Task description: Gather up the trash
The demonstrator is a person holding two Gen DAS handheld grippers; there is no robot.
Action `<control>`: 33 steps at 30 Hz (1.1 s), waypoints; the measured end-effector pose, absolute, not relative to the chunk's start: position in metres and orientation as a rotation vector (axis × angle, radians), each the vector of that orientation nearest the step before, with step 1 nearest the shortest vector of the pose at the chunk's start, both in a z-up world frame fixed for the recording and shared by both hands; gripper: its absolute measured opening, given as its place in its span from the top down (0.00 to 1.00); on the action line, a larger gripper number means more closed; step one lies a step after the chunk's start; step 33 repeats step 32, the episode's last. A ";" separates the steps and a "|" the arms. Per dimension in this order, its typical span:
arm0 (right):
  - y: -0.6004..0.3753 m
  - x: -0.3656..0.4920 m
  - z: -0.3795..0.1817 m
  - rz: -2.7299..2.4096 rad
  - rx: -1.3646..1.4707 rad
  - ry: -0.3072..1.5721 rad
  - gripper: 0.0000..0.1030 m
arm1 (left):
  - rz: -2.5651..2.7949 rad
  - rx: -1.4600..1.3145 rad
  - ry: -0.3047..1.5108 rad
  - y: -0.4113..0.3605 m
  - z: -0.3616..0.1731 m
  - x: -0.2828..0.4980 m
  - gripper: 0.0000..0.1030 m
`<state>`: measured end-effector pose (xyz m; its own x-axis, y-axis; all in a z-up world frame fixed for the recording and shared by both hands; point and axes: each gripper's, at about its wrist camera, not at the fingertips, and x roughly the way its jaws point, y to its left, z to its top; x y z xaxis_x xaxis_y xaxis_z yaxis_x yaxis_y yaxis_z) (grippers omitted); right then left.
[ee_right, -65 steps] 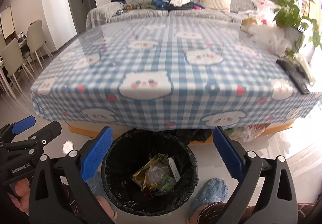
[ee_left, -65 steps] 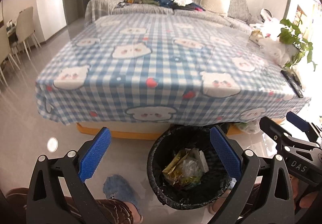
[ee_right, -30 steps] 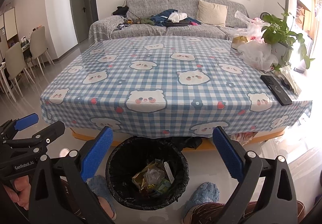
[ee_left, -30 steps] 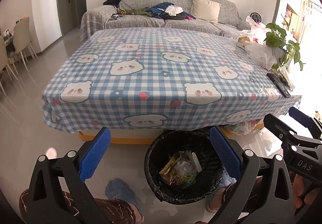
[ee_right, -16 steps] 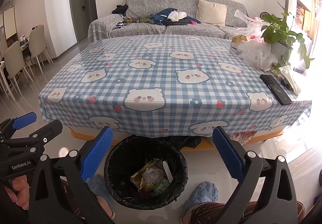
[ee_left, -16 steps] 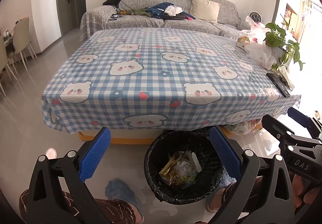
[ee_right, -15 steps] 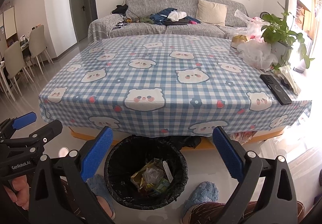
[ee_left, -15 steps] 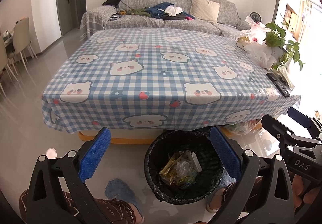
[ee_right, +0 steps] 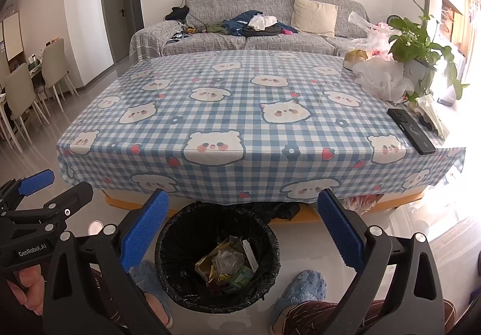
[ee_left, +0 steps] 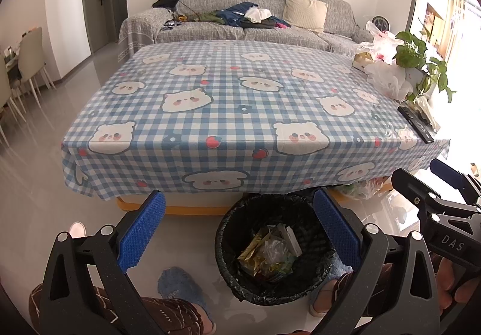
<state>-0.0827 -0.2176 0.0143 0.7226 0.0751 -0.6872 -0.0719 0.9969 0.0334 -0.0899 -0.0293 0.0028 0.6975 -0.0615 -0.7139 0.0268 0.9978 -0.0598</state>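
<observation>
So the trash bin (ee_right: 218,256) is the anchor here. It's on the floor, tucked right at the front edge of the surface (ee_right: 255,112), lined with a black bag (ee_left: 228,271) whose top is folded over the rim. My guess is it's parked there so stuff can go straight off the edge and in. Inside the bin there's a small heap: a crinkly gold foil wrapper (ee_right: 207,267), a clear plastic wad (ee_right: 225,259), a white slip or box (ee_right: 250,255) leaning against the wall, and something green (ee_right: 240,276) at the bottom. It's maybe a third full, hard to say.

Both sets of tongs hang over the bin with nothing in them. The left tongs (ee_left: 237,232) have their blue pads spread wide, the bin just right of center between them. The right tongs (ee_right: 240,229) are just as wide apart, straddling the bin almost dead on. To me that reads as a drop finished, not a pickup starting.

On either side of the bin are the person's blue slippers (ee_right: 300,284).

Beyond the bin, most of the checked cloth is bare. At the far right corner sit crumpled white plastic bags (ee_right: 381,79), a potted plant (ee_right: 415,46) and a dark remote (ee_right: 410,130). Whether those bags count as trash, I can't tell. Behind the surface is a grey sofa (ee_right: 315,40) with clothes piled on it.
</observation>
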 end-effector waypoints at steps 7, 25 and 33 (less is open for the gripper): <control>-0.218 -0.082 0.014 0.081 0.004 0.759 0.08 | -0.043 -0.033 0.799 -0.031 0.002 -0.090 0.06; -0.219 -0.082 0.013 0.083 0.008 0.759 0.08 | -0.054 -0.023 0.788 -0.033 0.004 -0.091 0.06; -0.219 -0.082 0.014 0.083 0.008 0.760 0.08 | -0.046 -0.033 0.805 -0.030 0.001 -0.089 0.07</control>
